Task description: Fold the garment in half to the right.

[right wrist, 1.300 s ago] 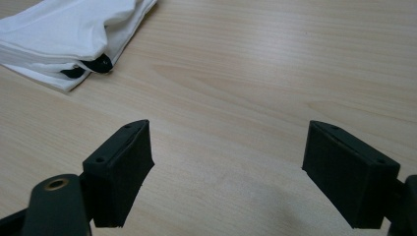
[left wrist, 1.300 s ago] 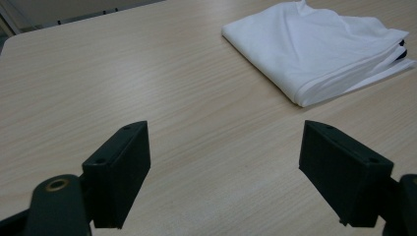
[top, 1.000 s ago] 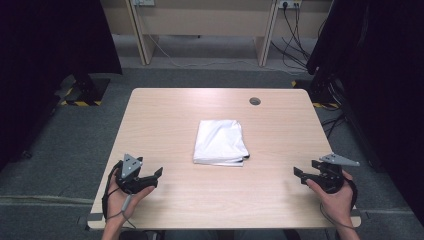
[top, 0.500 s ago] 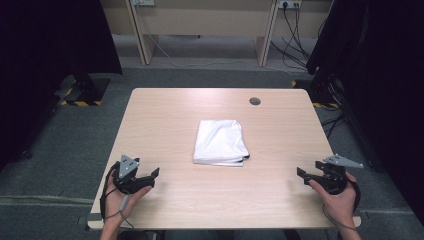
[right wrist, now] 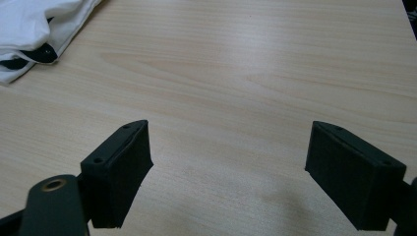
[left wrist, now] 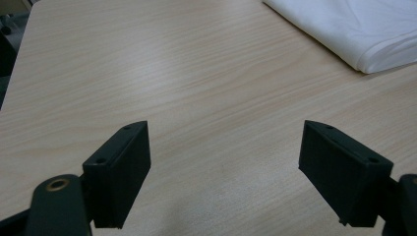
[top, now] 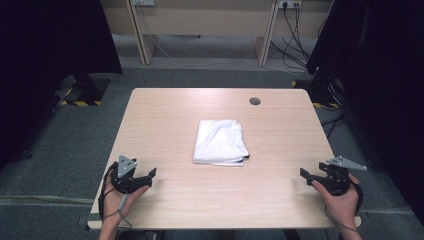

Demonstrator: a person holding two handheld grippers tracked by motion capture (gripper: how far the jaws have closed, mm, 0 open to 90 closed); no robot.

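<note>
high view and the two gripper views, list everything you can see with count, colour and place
folded cloth: 1, white, middle of the table, apart from both tools
table: 1, light wood top
cable hole: 1, dark, far right part of the table top
desk: 1, beige, on the floor beyond the table
cables: several, dark, on the floor at far right
left tool: 1, black, near left of the table, jaws wide apart, holding nothing
right tool: 1, black, near right of the table, jaws wide apart, holding nothing
</note>
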